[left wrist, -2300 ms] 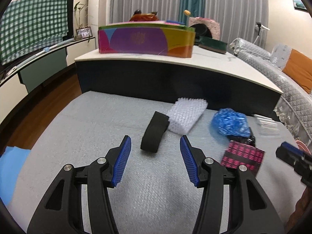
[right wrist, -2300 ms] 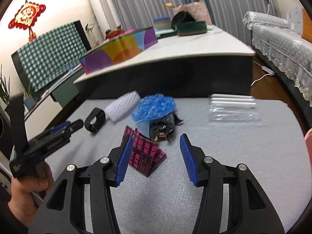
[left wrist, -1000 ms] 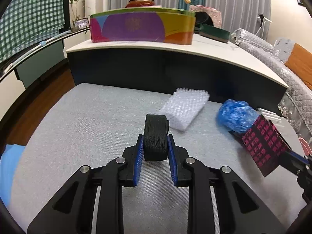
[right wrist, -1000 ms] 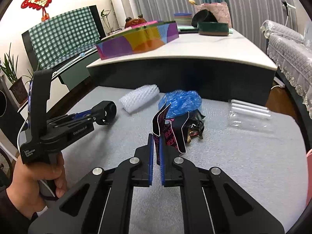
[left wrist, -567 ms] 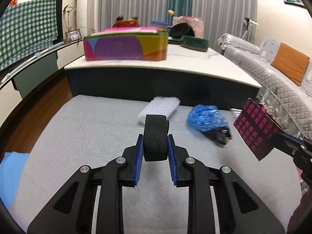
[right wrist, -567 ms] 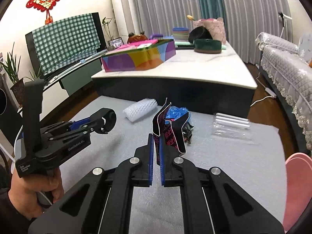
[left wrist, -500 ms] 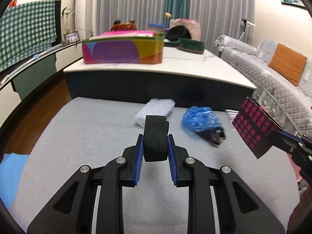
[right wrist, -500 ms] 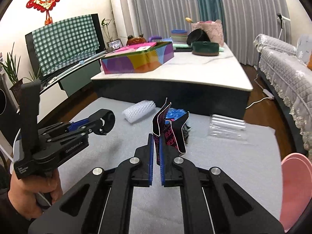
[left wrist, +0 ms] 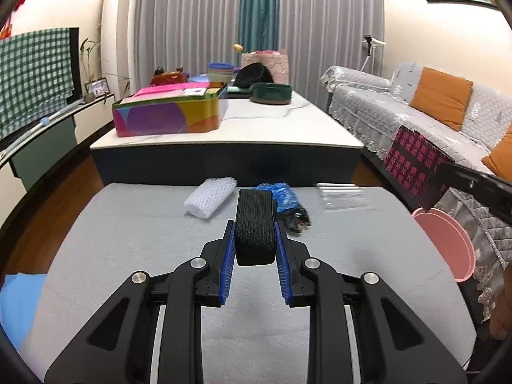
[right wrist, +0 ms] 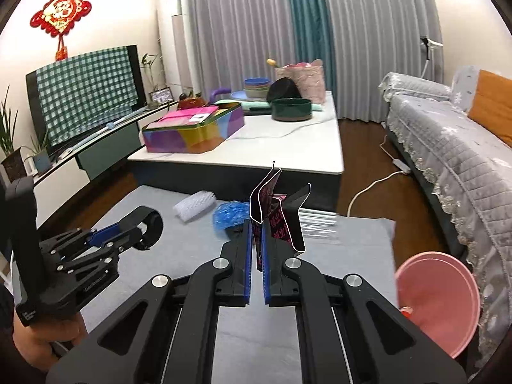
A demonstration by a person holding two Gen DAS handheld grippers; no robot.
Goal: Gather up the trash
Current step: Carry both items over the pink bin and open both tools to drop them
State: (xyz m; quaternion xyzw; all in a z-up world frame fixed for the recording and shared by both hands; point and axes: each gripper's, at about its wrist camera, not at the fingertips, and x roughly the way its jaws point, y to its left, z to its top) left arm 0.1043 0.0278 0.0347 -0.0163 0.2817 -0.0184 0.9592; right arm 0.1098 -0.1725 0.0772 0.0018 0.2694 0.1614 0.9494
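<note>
- left gripper [left wrist: 255, 249] is clamped on a black band [left wrist: 256, 224], pads pressing both its sides, held up off the grey mat [left wrist: 128, 240]
- right gripper [right wrist: 255, 249] is pinched nearly closed on a black and pink wrapper [right wrist: 278, 220], which sticks up out of the jaws, also off the mat
- so two pieces are picked up, neither is dropped yet
- pink bin [right wrist: 438, 294] sits off the right edge of the mat, between it and the sofa [right wrist: 448, 147]; likely the trash target, something small and red shows at its rim, can't tell what
- seen from the left wrist, the wrapper hangs above and just behind the bin, not over its mouth as far as i can tell
- the band is near the mat's middle, well apart from the bin
- still lying on the mat: white bubble wrap [left wrist: 209, 196] at the far edge, blue plastic bag [left wrist: 278, 193] just right of it with something dark beside it, clear plastic pack [left wrist: 340, 195] further right toward the bin
- judgement: less than half done; both held pieces still need dropping, then about three more pickups
</note>
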